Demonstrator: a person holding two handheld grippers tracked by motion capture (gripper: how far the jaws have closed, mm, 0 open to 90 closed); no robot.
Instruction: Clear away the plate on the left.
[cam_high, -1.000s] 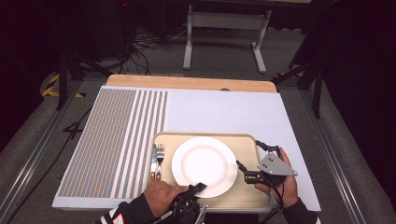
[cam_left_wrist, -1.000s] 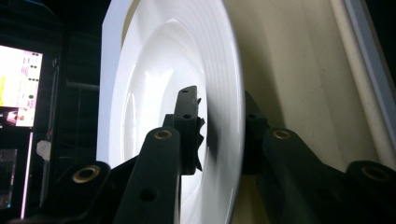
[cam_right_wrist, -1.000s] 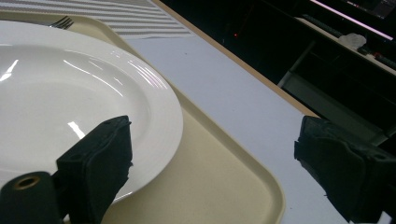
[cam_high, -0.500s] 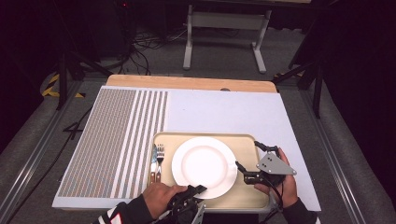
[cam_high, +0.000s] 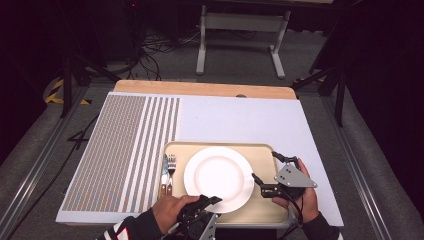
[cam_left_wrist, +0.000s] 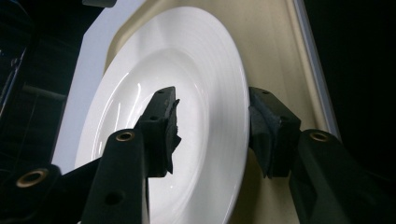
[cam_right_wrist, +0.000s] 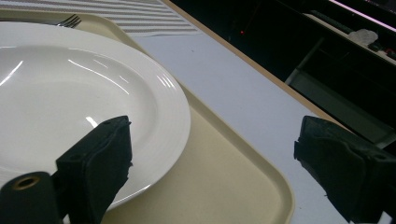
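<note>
Black left tool (cam_high: 212, 201): sits at the near rim of the plate, jaws straddling that rim, one over the plate's face, one outside it. They've just been opening, and the pads look clear of the china now, so it's let go.
White plate (cam_high: 219, 178): lies flat in the middle of the tray; it's round, so no long axis and no real pointing direction. In the left gripper view it looks tipped on edge, but that's only the camera rolled over.
Right tool (cam_high: 267, 175): jaws spread wide and holding nothing; one is over the plate's right rim, the other out over the tray's far right corner.
Tray (cam_high: 260, 154): tan, long side running left to right, at the near edge of the table (cam_high: 240, 117).
Fork (cam_high: 171, 167): just left of the plate, on the tray, tines pointing away from the person, handle toward them.
Versus earlier: plate, fork and tray haven't budged; only the left jaws stand wider.
</note>
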